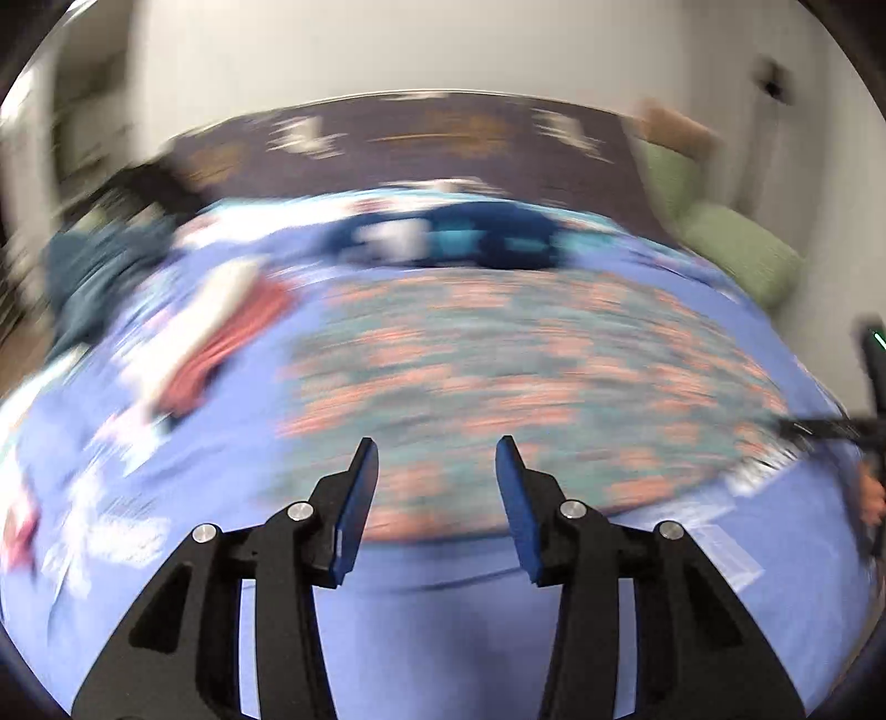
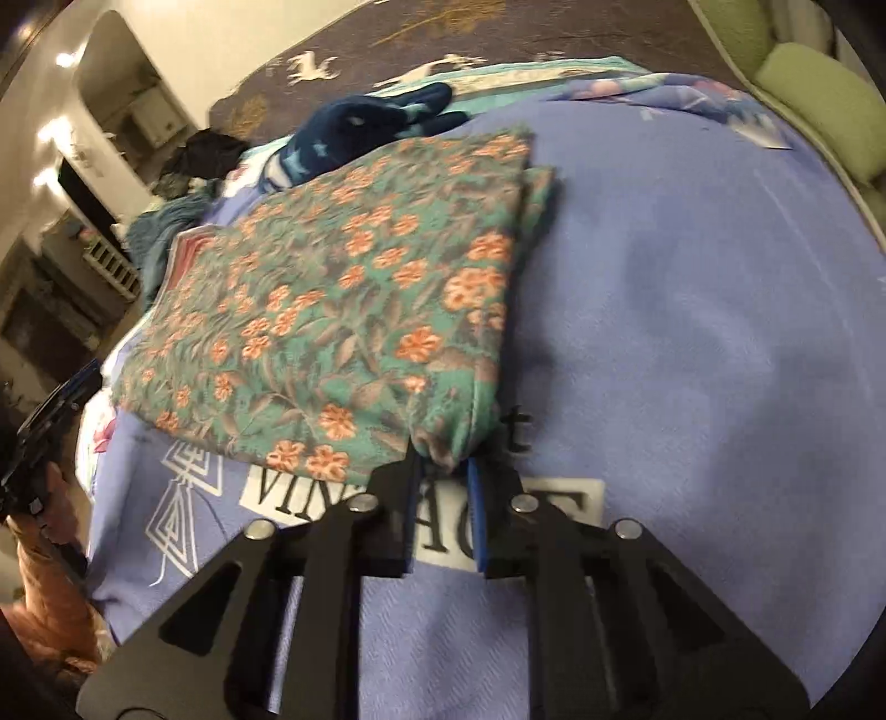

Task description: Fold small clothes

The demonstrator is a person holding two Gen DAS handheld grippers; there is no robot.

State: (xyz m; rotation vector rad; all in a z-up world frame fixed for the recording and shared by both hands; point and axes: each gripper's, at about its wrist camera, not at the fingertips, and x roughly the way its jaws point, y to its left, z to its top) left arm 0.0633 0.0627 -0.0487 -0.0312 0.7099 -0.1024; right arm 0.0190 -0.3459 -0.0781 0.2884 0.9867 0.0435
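A folded green cloth with orange flowers (image 2: 343,310) lies flat on a blue bedspread (image 2: 692,332). My right gripper (image 2: 443,462) is at the cloth's near right corner. Its blue pads stand a little apart, the corner's tip lies loosely between the fingertips, and I read it as open. In the blurred left wrist view the same floral cloth (image 1: 498,360) spreads ahead. My left gripper (image 1: 437,443) hovers over the cloth's near edge, wide open, with nothing between its fingers.
A dark blue garment (image 2: 360,133) lies behind the floral cloth, and a red and white piece (image 1: 221,343) sits to the left. Green cushions (image 2: 819,105) border the bed's right side. A brown patterned blanket (image 2: 387,50) covers the far end. A person's hand (image 2: 50,554) is at the left.
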